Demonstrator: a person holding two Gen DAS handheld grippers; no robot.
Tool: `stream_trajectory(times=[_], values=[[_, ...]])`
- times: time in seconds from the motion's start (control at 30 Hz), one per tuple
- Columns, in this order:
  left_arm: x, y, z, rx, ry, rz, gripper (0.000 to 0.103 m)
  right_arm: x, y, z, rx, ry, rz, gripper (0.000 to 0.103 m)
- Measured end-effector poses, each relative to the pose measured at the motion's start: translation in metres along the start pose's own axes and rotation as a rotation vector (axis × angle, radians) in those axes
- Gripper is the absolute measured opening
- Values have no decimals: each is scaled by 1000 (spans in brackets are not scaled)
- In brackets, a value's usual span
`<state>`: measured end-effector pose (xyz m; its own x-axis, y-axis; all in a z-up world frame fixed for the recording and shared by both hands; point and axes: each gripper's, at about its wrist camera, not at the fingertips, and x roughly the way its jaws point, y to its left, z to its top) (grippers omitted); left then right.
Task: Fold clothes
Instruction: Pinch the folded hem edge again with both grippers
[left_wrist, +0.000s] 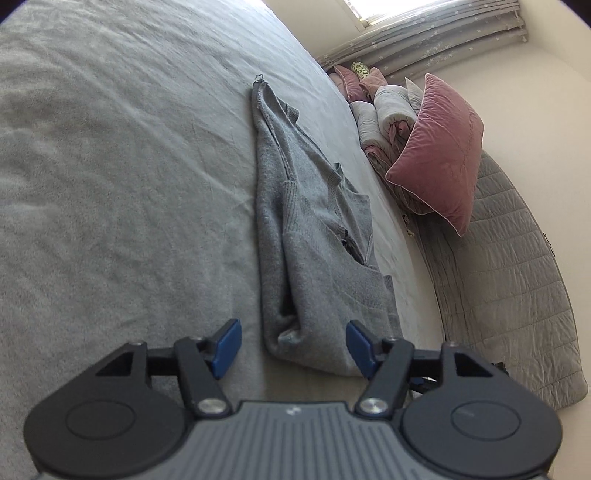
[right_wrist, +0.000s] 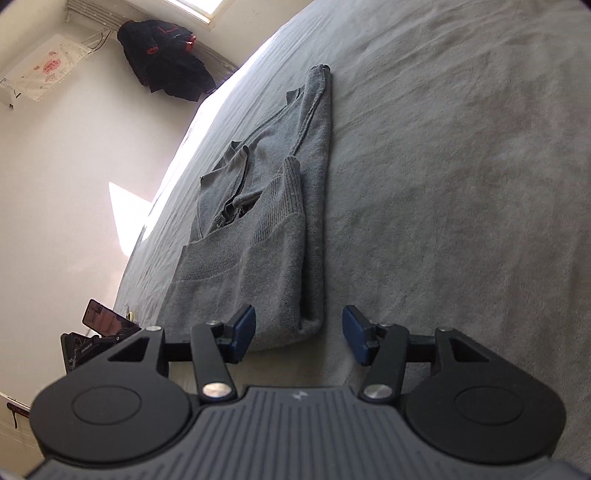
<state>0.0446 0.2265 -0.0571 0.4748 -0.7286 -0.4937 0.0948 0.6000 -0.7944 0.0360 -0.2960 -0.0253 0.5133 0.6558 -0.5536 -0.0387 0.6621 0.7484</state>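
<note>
The left gripper (left_wrist: 293, 345) stood open over the folded grey sweater's (left_wrist: 314, 236) near end, near the bed's (left_wrist: 110, 166) right edge.

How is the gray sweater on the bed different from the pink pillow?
The gray sweater lies flat and folded into a long strip on the bed sheet; the pink pillow is puffy and stands tilted against the rolled bedding. The sweater looks knitted with ribbed edges, while the pillow looks smooth and velvety. The sweater is in the middle of the bed; the pillow sits at its edge. Both are soft.
</note>
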Motion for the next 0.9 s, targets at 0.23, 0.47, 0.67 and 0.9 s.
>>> stream_trajectory(times=[0.23, 0.47, 0.67, 0.9], values=[[19, -9, -8, 22, -13, 17, 69, 4, -4, -3, 36, -14, 43, 56], [33, -14, -11, 46, -83, 36, 64, 19, -6, 3, 46, -44, 72, 51], [40, -18, -14, 80, -131, 88, 44, 31, -11, 8, 71, -62, 84, 26], [44, -18, -13, 55, -150, 135, 17, 33, -15, 6, 99, -68, 105, 12]])
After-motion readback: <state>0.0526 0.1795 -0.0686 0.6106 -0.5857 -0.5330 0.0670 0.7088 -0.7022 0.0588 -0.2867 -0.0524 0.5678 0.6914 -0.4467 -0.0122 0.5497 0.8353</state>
